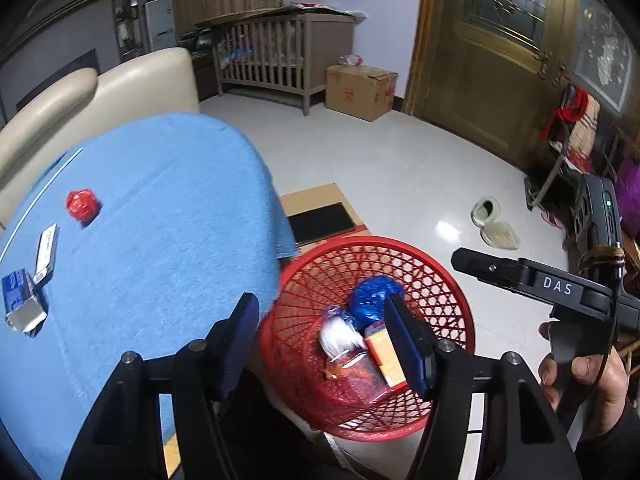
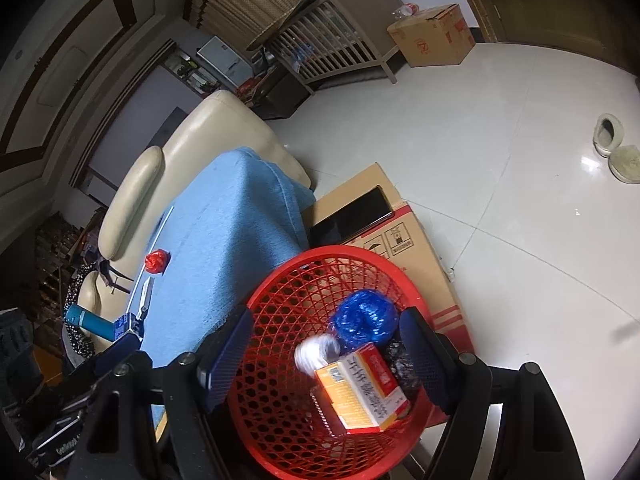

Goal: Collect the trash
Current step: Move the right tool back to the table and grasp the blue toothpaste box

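A red mesh basket (image 1: 448,280) (image 2: 280,432) stands on the floor beside a blue-towelled table (image 1: 168,240) (image 2: 224,248). Inside lie a blue crumpled wrapper (image 1: 374,294) (image 2: 364,318), a white wad (image 1: 338,334) (image 2: 316,352) and an orange box (image 1: 386,354) (image 2: 360,388). On the towel lie a red crumpled ball (image 1: 82,205) (image 2: 157,261), a white packet (image 1: 46,252) (image 2: 145,300) and a blue box (image 1: 18,296) (image 2: 122,326). My left gripper (image 1: 324,336) is open and empty over the basket's near edge. My right gripper (image 2: 320,364) is open and empty above the basket; it also shows in the left wrist view (image 1: 472,262).
A flat cardboard box (image 1: 320,204) (image 2: 404,236) with a dark tablet (image 1: 320,222) (image 2: 352,216) lies behind the basket. A cream sofa (image 1: 100,92) (image 2: 200,136) borders the table. Slippers (image 1: 492,222) (image 2: 616,148), a carton (image 1: 360,90) (image 2: 434,36) and a crib (image 1: 276,56) (image 2: 332,40) stand farther off.
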Available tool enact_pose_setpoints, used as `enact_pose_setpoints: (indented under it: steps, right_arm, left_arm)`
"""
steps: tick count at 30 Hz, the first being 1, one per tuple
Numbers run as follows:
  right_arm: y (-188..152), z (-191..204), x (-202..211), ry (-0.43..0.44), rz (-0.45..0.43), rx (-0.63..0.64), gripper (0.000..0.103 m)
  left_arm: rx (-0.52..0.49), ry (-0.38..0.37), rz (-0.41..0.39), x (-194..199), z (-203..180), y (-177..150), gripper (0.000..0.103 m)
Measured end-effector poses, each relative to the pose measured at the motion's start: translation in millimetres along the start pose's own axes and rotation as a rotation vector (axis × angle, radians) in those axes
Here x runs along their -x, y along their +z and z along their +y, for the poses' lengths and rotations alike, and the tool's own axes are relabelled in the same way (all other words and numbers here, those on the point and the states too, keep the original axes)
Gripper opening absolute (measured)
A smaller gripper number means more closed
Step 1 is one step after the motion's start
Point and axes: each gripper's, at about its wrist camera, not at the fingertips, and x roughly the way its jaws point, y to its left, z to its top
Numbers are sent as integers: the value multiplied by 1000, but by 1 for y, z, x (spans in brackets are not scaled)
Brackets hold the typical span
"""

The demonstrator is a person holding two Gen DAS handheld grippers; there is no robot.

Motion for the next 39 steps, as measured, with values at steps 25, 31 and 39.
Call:
enact_pose_setpoints:
  steps: [25, 31, 39]
  right_arm:
    - [-50, 177, -76, 84, 203, 341, 79]
    - [-71, 225, -102, 89, 262, 453, 79]
    - [-95, 265, -139, 71, 339, 555, 79]
  left_arm:
    - [576, 348, -108, 82, 230, -102, 69]
    - [665, 413, -109, 90, 267, -130, 69]
    - [704, 455, -87, 80, 287, -149, 69]
